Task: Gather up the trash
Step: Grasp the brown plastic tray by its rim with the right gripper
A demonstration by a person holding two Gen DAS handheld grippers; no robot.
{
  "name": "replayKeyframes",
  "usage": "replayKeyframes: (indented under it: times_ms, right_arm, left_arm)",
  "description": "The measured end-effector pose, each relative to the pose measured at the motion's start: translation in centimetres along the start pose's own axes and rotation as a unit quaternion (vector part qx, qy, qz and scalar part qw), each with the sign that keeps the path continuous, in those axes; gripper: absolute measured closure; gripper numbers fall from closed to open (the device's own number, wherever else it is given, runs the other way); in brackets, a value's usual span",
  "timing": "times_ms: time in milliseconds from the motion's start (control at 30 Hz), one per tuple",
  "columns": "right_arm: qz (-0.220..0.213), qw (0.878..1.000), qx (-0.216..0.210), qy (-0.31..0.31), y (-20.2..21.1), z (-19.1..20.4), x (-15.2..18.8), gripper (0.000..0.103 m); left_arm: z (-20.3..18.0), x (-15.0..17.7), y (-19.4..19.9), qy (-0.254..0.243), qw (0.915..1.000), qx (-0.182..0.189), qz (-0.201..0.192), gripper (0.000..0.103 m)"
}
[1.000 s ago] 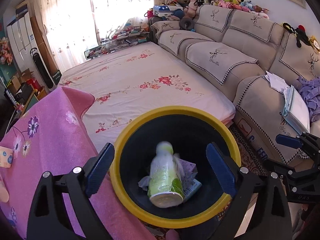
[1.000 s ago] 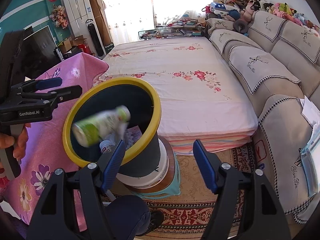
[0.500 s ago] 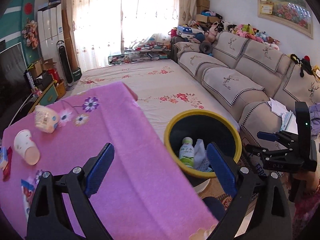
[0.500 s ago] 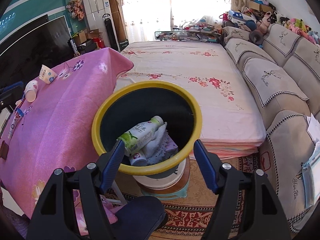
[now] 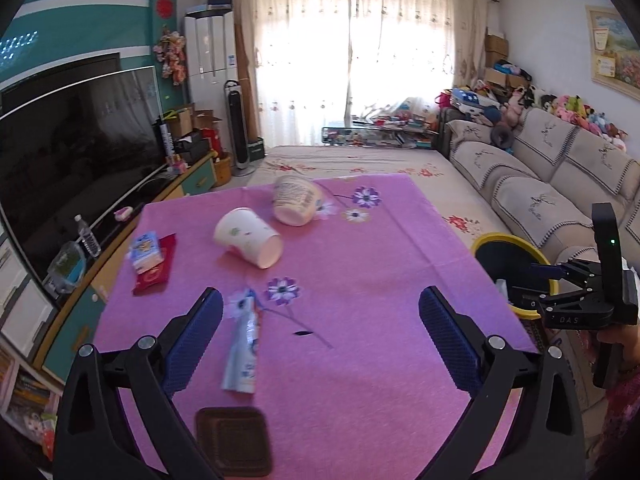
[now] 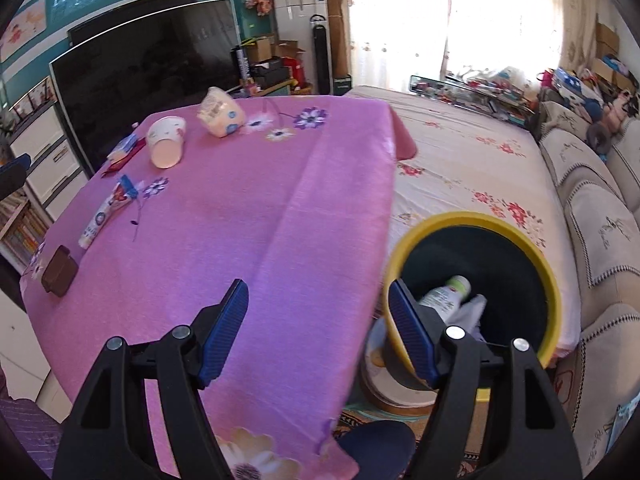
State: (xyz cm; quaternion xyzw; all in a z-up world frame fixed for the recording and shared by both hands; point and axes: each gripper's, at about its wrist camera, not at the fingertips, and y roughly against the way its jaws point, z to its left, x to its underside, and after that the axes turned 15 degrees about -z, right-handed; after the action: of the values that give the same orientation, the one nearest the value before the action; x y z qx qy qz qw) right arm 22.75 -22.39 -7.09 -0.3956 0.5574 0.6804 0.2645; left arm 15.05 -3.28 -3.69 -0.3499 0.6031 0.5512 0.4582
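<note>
Left gripper [image 5: 320, 332] is empty, jaws opening over the pink tablecloth's [image 5: 360, 280] near edge. I'd straddle the flat wrapper [image 5: 243, 354] squarely, pressing low before closing.

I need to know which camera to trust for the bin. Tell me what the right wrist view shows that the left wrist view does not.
Only the right wrist view looks into the yellow-rimmed bin, showing a bottle and crumpled paper inside. Only the left wrist view shows the right tongs from outside, over the bin, plus a small carton seen clearly. Both share the pink tablecloth, two tipped cups, a long wrapper and a brown square item.
</note>
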Motion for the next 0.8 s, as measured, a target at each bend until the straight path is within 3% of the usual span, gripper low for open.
replayKeyframes:
  times_ms: [233,433,600,733,800]
  right_arm:
    - [0.010,0.996,-0.082,0.046,-3.0,9.8,-1.5,0.034]
    - [0.024,0.981,-0.174,0.080,-3.8,18.7,-0.7,0.034]
    - [0.040,0.965,-0.236,0.109,-3.7,25.4,0.9,0.034]
    - [0.049,0.960,-0.251,0.115,-4.2,28.1,1.3,0.032]
    - [0.041,0.963,-0.244,0.106,-4.3,28.3,1.3,0.032]
  left_arm:
    - [9.0,1.6,3.5,0.030,0.9968,-0.074,-0.004,0.006]
    - [13.5,1.9,5.5,0.042,0.9933,-0.107,-0.013,0.006]
    - [14.6,1.6,5.8,0.043,0.9924,-0.114,-0.018,0.006]
    - [14.6,1.3,5.8,0.043,0.9926,-0.112,-0.020,0.006]
    - [14.9,1.4,5.7,0.043,0.9927,-0.111,-0.020,0.006]
